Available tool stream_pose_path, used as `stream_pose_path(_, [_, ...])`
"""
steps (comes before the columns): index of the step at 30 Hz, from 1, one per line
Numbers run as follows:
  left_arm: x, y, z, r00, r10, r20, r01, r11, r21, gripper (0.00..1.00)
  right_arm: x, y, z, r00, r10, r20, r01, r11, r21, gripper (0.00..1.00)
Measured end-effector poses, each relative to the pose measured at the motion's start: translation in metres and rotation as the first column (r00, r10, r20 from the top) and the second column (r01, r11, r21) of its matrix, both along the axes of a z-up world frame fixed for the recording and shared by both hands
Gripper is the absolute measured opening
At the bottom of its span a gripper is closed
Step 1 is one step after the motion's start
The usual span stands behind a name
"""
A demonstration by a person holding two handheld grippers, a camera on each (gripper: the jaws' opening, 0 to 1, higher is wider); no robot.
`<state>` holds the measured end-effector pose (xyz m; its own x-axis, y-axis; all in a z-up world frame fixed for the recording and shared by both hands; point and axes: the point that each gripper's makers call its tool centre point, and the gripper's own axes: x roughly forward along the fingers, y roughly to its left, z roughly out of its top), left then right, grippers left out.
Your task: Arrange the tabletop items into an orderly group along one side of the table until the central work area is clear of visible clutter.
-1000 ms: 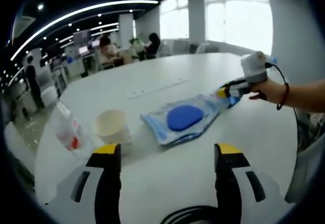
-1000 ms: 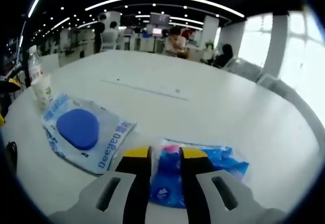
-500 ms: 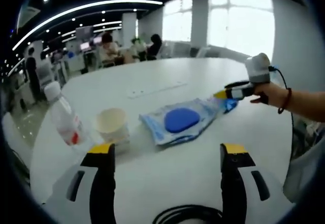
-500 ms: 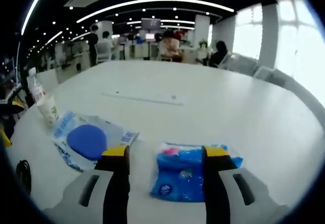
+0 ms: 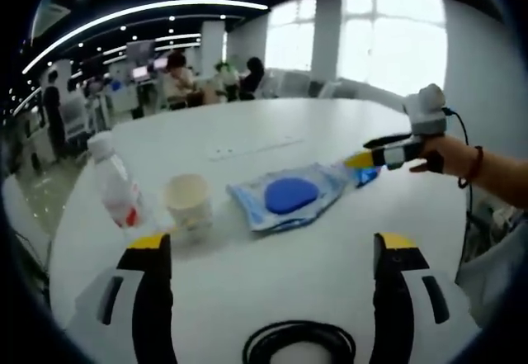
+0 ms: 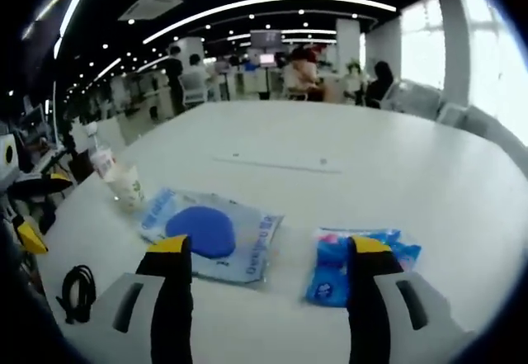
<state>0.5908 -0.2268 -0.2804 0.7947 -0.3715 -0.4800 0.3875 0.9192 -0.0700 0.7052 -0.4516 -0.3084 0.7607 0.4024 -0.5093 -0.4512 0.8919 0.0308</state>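
A blue tissue pack [image 6: 330,267] lies on the white table [image 6: 346,166], just ahead of my open right gripper [image 6: 271,247] and partly behind its right jaw. To its left is a clear packet with a blue disc [image 6: 210,232], then a paper cup [image 6: 128,186] and a plastic bottle [image 6: 103,162]. My left gripper [image 5: 272,244] is open and empty, held back from the cup [image 5: 188,203], the bottle [image 5: 115,191] and the packet [image 5: 289,195]. In the left gripper view a hand holds the right gripper [image 5: 369,151] over the tissue pack [image 5: 364,176].
A coil of black cable [image 5: 297,346] lies near the table edge between the left jaws; the cable [image 6: 78,283] also appears at the lower left of the right gripper view. The left gripper [image 6: 33,207] sits at that view's left edge. People sit at desks far behind.
My right gripper has opened, let go of the tissue pack and drawn back from it. The left gripper has also pulled back a little and opened wider.
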Motion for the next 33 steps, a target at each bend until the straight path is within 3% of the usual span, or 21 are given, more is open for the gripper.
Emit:
stream_pose_path(6, [-0.014,0.007,0.005,1.0,0.001,-0.009,-0.001,1.0,-0.005,0.99,-0.028,0.033,0.003,0.995,0.096,-0.035,-0.095,0.995,0.027,0.82])
stream_pose_path(15, [-0.03,0.018,0.016,1.0,0.001,0.005,-0.001,1.0,0.029,0.99,-0.076,0.088,0.01,0.961,0.272,-0.051,-0.269,0.962,0.05,0.83])
stream_pose_path(19, [-0.036,0.022,0.02,1.0,0.003,0.009,-0.003,0.999,0.033,0.99,-0.097,0.112,0.015,0.936,0.348,-0.054,-0.342,0.936,0.087,0.84])
stream_pose_path(24, [-0.043,0.024,0.024,1.0,0.011,0.012,-0.011,1.0,0.017,0.99,-0.123,0.136,0.014,0.896,0.439,-0.061,-0.434,0.897,0.087,0.86])
stream_pose_path(27, [-0.047,0.027,0.024,1.0,0.019,0.011,-0.019,1.0,0.014,0.99,-0.141,0.15,0.009,0.861,0.502,-0.076,-0.496,0.864,0.084,0.86])
stream_pose_path(33, [-0.054,0.033,0.024,0.999,0.04,0.016,-0.04,0.999,0.01,0.99,-0.175,0.174,0.006,0.768,0.635,-0.084,-0.626,0.772,0.106,0.85])
